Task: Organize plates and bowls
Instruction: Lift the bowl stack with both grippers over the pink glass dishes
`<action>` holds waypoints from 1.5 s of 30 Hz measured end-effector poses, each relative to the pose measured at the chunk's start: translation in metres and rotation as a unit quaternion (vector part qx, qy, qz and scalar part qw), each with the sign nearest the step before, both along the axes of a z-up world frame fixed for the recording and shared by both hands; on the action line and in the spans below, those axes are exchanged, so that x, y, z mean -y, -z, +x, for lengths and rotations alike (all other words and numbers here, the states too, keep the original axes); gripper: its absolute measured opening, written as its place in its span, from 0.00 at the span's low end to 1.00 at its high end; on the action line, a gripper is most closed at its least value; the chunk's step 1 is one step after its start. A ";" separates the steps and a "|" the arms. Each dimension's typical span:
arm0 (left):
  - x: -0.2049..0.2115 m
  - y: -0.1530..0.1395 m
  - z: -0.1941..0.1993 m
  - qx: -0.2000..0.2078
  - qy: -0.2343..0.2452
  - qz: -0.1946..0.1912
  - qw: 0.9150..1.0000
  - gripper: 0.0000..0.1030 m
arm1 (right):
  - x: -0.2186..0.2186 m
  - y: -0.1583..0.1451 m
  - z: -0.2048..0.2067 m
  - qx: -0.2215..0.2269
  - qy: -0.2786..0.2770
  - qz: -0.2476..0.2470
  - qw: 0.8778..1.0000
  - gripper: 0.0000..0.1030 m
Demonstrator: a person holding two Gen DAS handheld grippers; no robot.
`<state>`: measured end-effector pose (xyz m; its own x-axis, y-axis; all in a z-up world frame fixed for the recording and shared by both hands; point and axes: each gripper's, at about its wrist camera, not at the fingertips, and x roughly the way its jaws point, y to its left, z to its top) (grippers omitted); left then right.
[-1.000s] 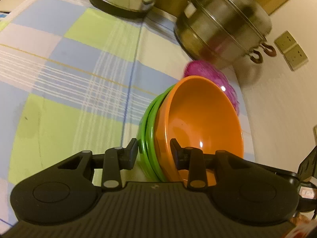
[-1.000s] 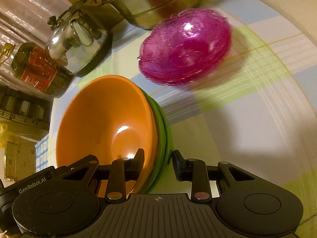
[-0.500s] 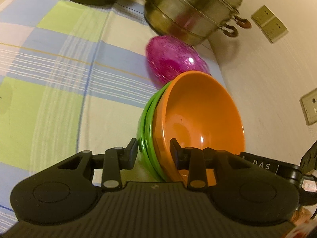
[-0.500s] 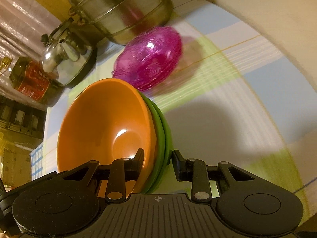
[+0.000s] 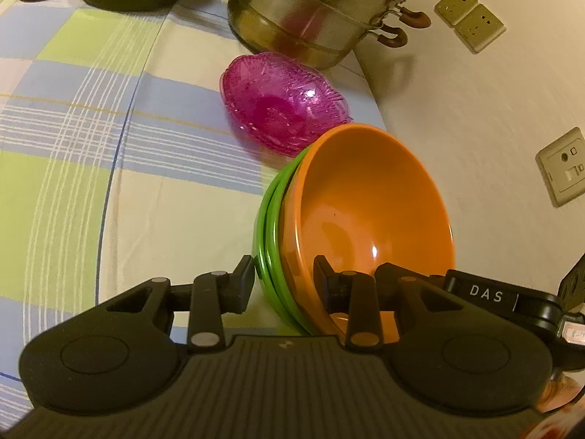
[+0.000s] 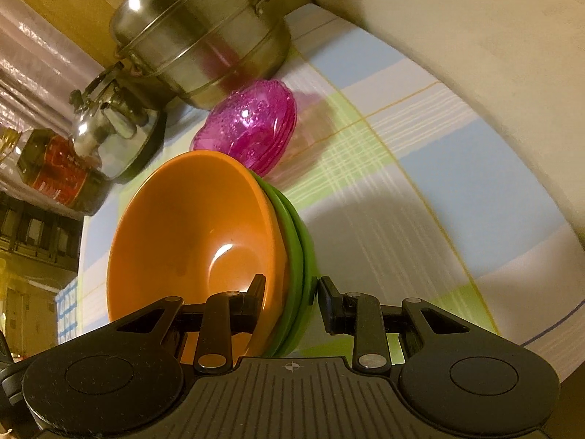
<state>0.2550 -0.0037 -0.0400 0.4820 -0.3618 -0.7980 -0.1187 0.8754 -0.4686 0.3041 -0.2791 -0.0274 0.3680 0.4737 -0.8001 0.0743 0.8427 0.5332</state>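
Both grippers hold one nested stack: an orange bowl (image 5: 369, 212) inside green bowls (image 5: 268, 226). My left gripper (image 5: 283, 283) is shut on the stack's rim, one finger inside the orange bowl, one outside the green ones. My right gripper (image 6: 290, 298) is shut on the opposite rim of the orange bowl (image 6: 190, 234) and green bowls (image 6: 301, 256) the same way. The stack is lifted above the checked tablecloth (image 5: 91, 168). A pink glass bowl (image 5: 281, 102) sits on the cloth just beyond the stack; it also shows in the right wrist view (image 6: 248, 128).
A steel steamer pot (image 5: 314, 11) stands behind the pink bowl, by the wall (image 5: 475, 109). A kettle (image 6: 109, 128) and a dark bottle (image 6: 55, 172) stand further along the back. Wall sockets (image 5: 563, 168) are on the right.
The held stack has moved toward the pink bowl and the steamer pot; both now sit closer and lower in the left view. Both grips are unchanged.
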 end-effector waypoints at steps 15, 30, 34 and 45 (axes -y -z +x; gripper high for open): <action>-0.003 -0.028 0.049 0.010 0.007 0.007 1.000 0.30 | 0.001 -0.019 0.040 0.005 0.005 0.006 1.000 0.30; -0.019 -0.048 0.142 0.026 0.002 0.024 0.999 0.30 | -0.026 -0.032 0.130 0.013 0.000 0.019 1.000 0.30; -0.024 -0.044 0.164 0.022 0.002 0.023 1.000 0.30 | -0.033 -0.028 0.151 0.012 -0.002 0.020 1.000 0.30; -0.028 -0.021 0.200 0.007 0.004 0.030 1.000 0.30 | -0.045 -0.008 0.192 0.000 -0.005 0.011 1.000 0.30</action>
